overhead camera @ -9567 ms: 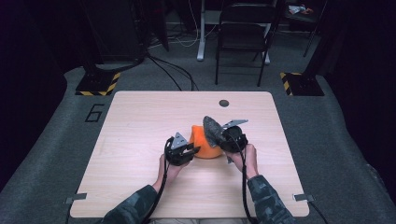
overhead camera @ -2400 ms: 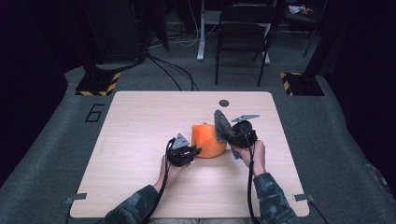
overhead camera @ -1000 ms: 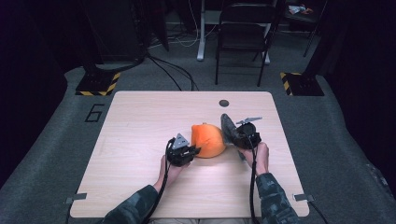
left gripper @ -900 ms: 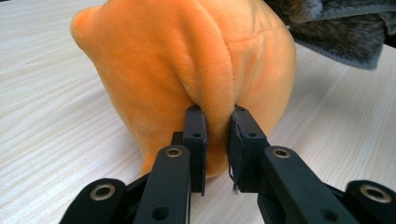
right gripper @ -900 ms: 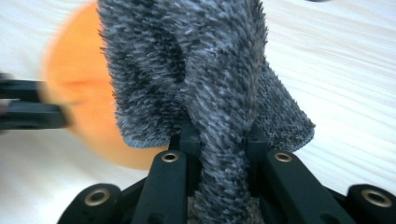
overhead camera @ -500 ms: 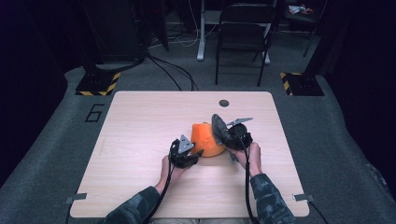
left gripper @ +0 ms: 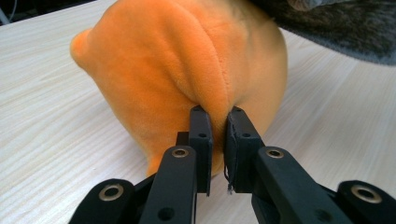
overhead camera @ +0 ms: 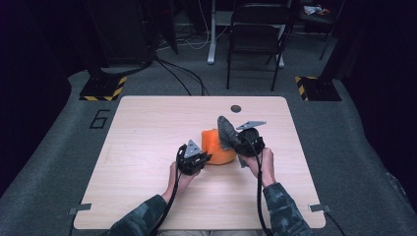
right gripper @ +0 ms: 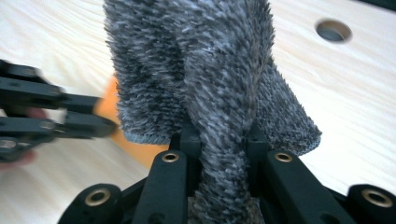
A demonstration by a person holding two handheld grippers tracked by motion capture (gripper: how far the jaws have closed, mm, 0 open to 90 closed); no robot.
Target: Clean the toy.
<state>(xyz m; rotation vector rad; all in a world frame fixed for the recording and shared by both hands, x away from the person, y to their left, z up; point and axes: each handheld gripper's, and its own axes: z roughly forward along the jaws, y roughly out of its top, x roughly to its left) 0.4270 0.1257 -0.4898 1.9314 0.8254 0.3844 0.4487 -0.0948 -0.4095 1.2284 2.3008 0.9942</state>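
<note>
A: Left fingers [left gripper: 201, 126]?

B: Nearly together, just closed, pinching a thin fold of the plush [left gripper: 177, 60] at its near lower side. Only a little pile between the pads.

A: Right fingers [right gripper: 187, 135]?

B: Clamped on the grey cloth [right gripper: 196, 60], a thick bunch standing up between them, the rest flaring out above and to both sides.

A: And where is the plush?

B: On the table [overhead camera: 147, 128], near the middle, orange, resting on its base. Left gripper [left gripper: 218, 112] at its near-left side, right gripper [right gripper: 223, 130] just beside its right side, with the cloth raised against the top right edge. Touching there or just apart: cannot tell.

A: Step in hand, then?

B: Probably working the cloth against the plush while the left pins it down. On or off: hard to judge.

A: How to do it well?

B: Keep the left low and quiet, as an anchor only. Best not to tug: so thin a pinch could slip off the pile. Move the right slowly, in 1 smooth arc, with the bunch kept deep between the pads. Watch the plush base; if tipping starts, ease off and press the left down toward the table.
</note>
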